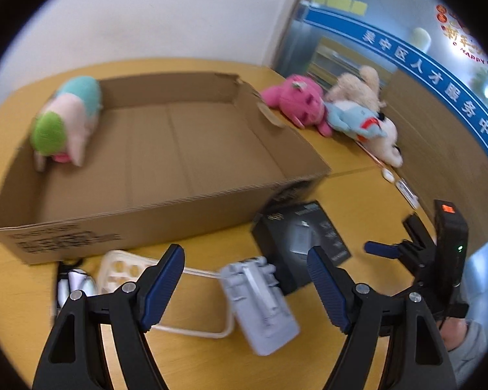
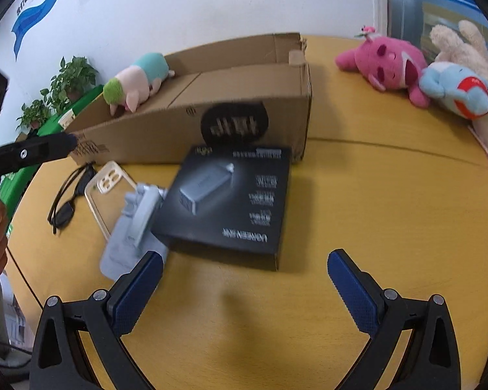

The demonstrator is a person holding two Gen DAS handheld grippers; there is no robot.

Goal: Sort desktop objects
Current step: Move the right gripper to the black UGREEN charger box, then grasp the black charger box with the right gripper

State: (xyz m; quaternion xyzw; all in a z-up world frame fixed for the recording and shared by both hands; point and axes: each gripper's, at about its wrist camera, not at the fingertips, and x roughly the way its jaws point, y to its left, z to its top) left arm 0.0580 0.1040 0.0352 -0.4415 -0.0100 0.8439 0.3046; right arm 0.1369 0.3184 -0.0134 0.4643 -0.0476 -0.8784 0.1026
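Black charger box (image 2: 231,201) at frame centre seems light and stiff; grip its side edges. Both hand-held grippers, left (image 1: 245,287) and right (image 2: 244,289), gape empty.

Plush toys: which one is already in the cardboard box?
The green, pink and teal plush toy, lying at the far left corner inside the cardboard box. The pink, blue and cream ones lie piled on the table right of it.
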